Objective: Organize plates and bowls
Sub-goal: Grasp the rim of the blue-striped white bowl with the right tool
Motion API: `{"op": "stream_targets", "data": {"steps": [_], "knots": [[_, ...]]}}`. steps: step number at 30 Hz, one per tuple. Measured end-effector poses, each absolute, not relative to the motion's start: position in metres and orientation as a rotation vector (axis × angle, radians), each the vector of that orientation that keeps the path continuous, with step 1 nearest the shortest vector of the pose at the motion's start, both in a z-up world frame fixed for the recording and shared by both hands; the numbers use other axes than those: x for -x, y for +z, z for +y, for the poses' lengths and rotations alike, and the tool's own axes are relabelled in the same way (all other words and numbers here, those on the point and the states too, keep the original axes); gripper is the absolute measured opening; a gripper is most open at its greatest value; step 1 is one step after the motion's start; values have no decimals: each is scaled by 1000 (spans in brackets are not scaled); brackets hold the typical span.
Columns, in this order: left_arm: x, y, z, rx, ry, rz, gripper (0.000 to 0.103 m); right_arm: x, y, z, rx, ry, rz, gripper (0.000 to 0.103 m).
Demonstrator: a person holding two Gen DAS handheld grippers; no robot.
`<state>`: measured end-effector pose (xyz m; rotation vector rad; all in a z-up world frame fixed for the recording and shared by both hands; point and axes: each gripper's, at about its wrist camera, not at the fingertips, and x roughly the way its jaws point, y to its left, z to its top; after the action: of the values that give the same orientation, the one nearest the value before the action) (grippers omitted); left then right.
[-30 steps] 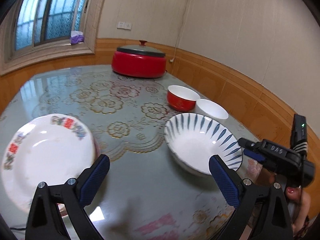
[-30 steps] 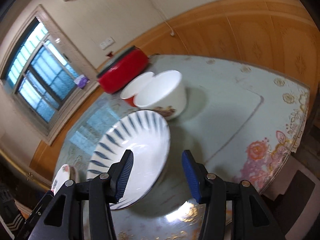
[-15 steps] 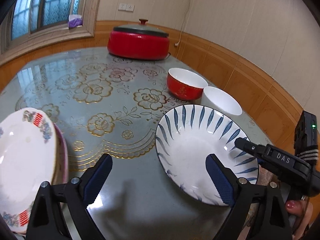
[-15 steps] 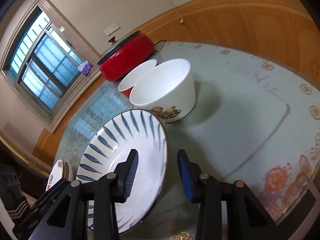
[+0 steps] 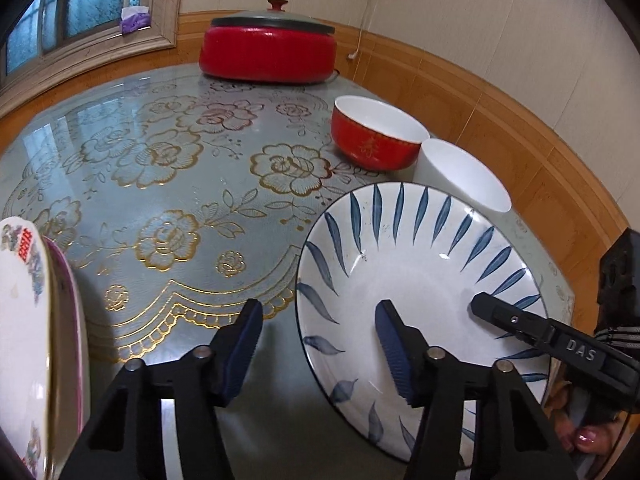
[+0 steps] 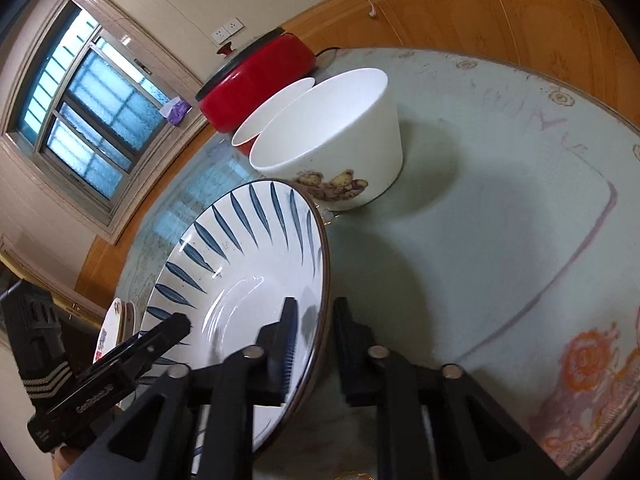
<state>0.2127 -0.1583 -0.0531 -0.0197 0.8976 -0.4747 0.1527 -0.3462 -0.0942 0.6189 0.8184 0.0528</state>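
Note:
A white plate with blue leaf strokes (image 5: 408,264) lies on the table; it also shows in the right wrist view (image 6: 240,272). My left gripper (image 5: 320,344) is open and straddles the plate's left rim, one finger inside, one outside. My right gripper (image 6: 314,336) is open and straddles the opposite rim the same way. A red bowl (image 5: 376,140) and a white bowl (image 5: 460,184) with bear print (image 6: 332,140) stand behind the plate. A stack of flowered plates (image 5: 24,320) sits at the left.
A red electric pot with a lid (image 5: 268,48) stands at the back of the round table (image 5: 160,184) near the wood-panelled wall. A window is at the far left. The table edge (image 6: 600,420) runs close on the right.
Both grippers have moved in onto the blue-leaf plate's rim from opposite sides. The left gripper's jaws have narrowed; the right jaws have narrowed slightly around the rim.

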Motion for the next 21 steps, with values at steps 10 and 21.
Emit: {"op": "stream_targets", "data": {"steps": [10,21], "knots": [[-218,-62,-171,-12,-560,919,26,-157,-94,-345,-567,89,819,16],[-201,-56,-166,-67,-512,874,23,-158,-94,-342,-593,65,828,15]]}}
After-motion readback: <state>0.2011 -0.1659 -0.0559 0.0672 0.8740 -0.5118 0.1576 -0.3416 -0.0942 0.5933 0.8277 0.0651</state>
